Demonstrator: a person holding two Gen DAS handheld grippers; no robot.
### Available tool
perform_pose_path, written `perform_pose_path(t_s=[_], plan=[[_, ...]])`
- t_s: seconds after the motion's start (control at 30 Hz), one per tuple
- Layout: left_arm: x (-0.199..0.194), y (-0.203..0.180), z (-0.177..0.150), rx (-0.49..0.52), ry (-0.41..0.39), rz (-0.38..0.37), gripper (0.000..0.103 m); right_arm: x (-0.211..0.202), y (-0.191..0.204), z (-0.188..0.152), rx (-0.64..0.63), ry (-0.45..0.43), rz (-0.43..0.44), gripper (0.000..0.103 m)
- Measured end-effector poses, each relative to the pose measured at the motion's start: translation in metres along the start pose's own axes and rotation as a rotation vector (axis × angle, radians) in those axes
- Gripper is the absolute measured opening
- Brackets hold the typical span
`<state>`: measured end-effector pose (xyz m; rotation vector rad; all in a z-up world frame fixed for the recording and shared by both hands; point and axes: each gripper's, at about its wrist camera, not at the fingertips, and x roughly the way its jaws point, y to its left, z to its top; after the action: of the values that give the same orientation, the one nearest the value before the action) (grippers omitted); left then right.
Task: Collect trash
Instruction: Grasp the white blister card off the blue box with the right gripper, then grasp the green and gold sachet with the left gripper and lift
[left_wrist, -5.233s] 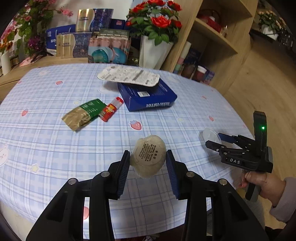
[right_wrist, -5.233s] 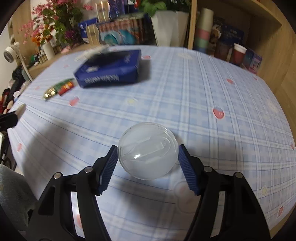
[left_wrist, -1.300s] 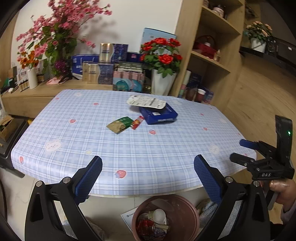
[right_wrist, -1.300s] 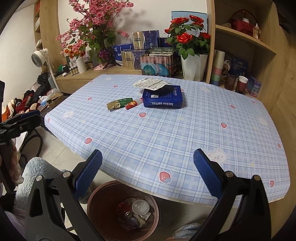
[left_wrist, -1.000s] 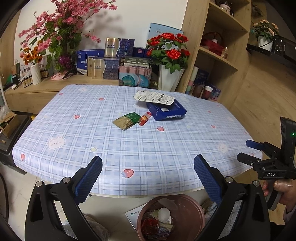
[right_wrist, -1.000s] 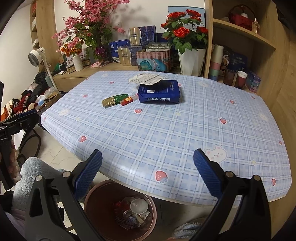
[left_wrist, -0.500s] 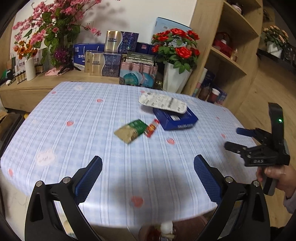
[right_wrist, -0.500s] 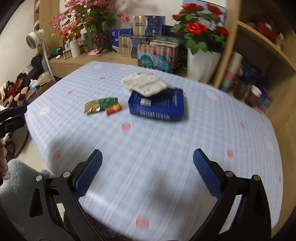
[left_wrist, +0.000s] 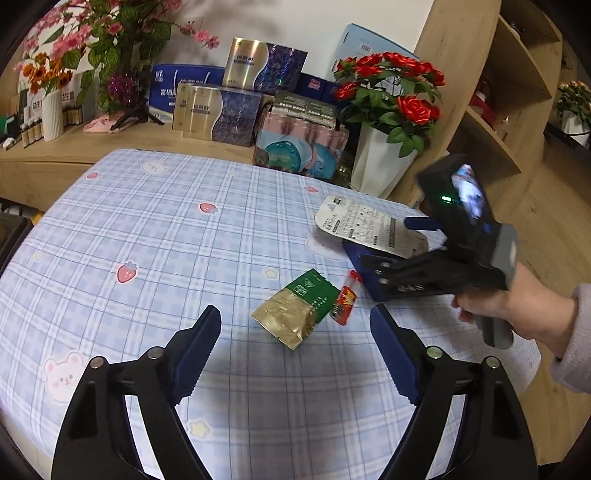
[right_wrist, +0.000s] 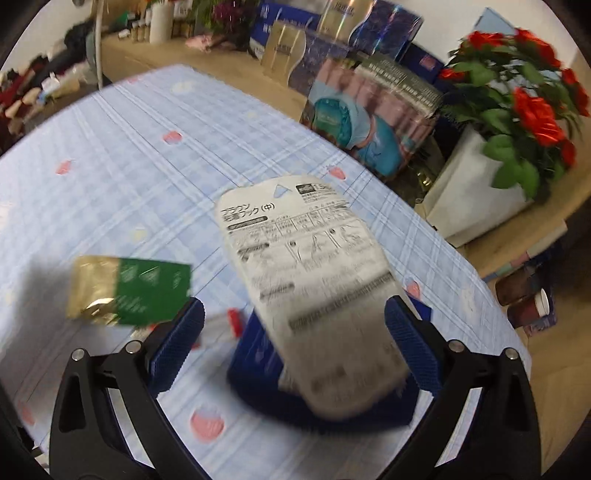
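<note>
**Two hand-held grippers over the table's litter**

The left hand-held gripper (left_wrist: 295, 347) hovers over the table (left_wrist: 155, 229), its jaws closing with nothing pressed between them; the green-and-gold foil packet (left_wrist: 295, 310) lies just ahead, touching a small red sachet (left_wrist: 344, 295). The right hand-held gripper (right_wrist: 293, 350) stands wide, straddling a white printed card (right_wrist: 306, 280) that rests on a blue coffee box (right_wrist: 258, 354). Motion blur makes it hard to say whether its pads touch either. A hand (left_wrist: 517, 306) grips it beside the box.
</note>
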<state>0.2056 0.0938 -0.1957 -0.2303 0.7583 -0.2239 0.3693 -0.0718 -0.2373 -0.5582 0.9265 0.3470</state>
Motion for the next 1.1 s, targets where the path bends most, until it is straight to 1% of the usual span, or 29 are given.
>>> perform_pose_path(t_s=[0.1,0.17,0.27,0.3,0.37,0.4,0.43,0.53,0.6,0.73,0.83,0.9,1.0,1.1], plan=[[0.009,0.003,0.000,-0.005,0.006,-0.011,0.079,0.015,0.002,0.009,0.001,0.018,-0.041,0.095],[0.012,0.003,-0.001,-0.001,0.009,-0.016,0.079,0.018,-0.001,0.011,0.020,0.020,-0.062,0.092],[0.016,0.003,-0.003,0.008,0.016,-0.021,0.076,0.013,-0.013,0.012,0.081,0.005,-0.048,0.080],[0.016,0.003,-0.003,0.010,0.016,-0.022,0.076,0.010,-0.017,0.011,0.094,-0.001,-0.036,0.071],[0.014,0.003,-0.004,0.017,0.012,-0.026,0.075,0.003,-0.023,0.009,0.099,-0.014,-0.035,0.057],[0.014,0.003,-0.005,0.021,0.013,-0.025,0.075,-0.005,-0.029,0.006,0.108,-0.036,-0.041,0.045],[0.014,0.002,-0.005,0.025,0.015,-0.025,0.073,-0.012,-0.033,0.003,0.119,-0.053,-0.040,0.036],[0.012,0.001,-0.006,0.035,0.020,-0.024,0.072,-0.037,-0.052,-0.008,0.173,-0.114,-0.031,0.025],[0.010,-0.002,-0.005,0.049,0.020,-0.023,0.072,-0.056,-0.068,-0.020,0.218,-0.161,-0.020,0.022],[0.006,-0.008,-0.005,0.064,0.017,-0.031,0.071,-0.085,-0.091,-0.042,0.285,-0.220,0.002,0.017],[0.006,-0.012,-0.008,0.079,0.030,-0.035,0.070,-0.104,-0.107,-0.061,0.337,-0.261,0.021,0.014],[0.008,-0.013,-0.010,0.087,0.042,-0.036,0.069,-0.114,-0.118,-0.074,0.380,-0.280,0.046,0.014],[0.015,-0.013,-0.010,0.101,0.063,-0.018,0.064,-0.126,-0.128,-0.095,0.429,-0.300,0.077,0.013],[0.026,-0.012,-0.009,0.113,0.086,-0.001,0.063,-0.132,-0.134,-0.110,0.473,-0.315,0.100,0.012]])
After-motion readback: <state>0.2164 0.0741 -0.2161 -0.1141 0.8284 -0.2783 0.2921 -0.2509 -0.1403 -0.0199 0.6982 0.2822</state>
